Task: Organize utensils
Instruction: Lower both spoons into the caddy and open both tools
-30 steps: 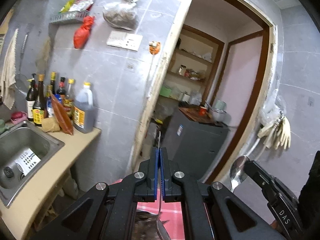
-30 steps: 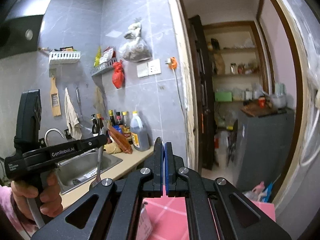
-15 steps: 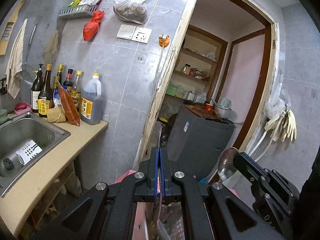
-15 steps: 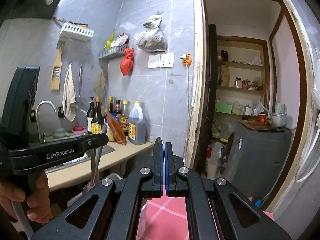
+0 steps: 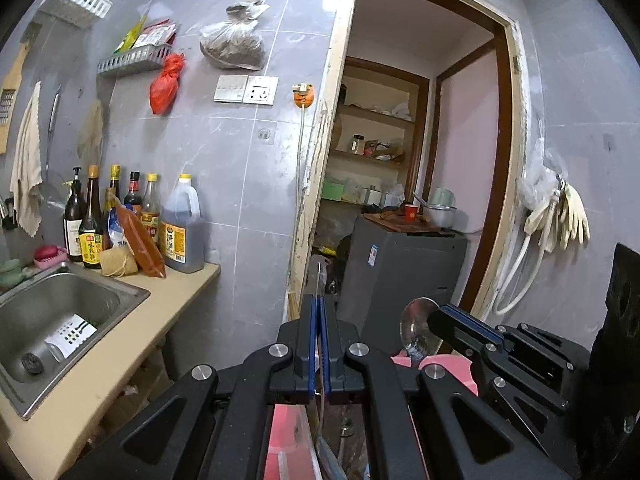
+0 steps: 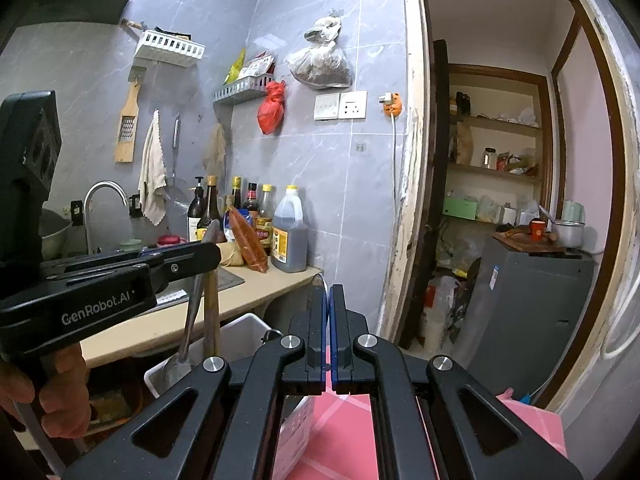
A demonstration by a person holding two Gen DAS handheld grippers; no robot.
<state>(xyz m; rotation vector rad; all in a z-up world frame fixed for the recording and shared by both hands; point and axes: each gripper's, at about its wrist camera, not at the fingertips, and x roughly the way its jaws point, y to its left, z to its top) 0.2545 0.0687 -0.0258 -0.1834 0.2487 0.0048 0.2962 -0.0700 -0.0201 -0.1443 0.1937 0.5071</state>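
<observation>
Both grippers sank; left jaws clench an upright spatula (image 5: 319, 280), right jaws a bowl-up spoon (image 5: 416, 330).

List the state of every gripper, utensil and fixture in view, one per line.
left gripper: shut on the metal utensil.
right gripper: shut on the spoon.
spoon: held, bowl upward.
metal utensil: held, blade end hanging down.
white bin: open-topped.
faucet: no water seen running.
bottles: upright, capped.
</observation>
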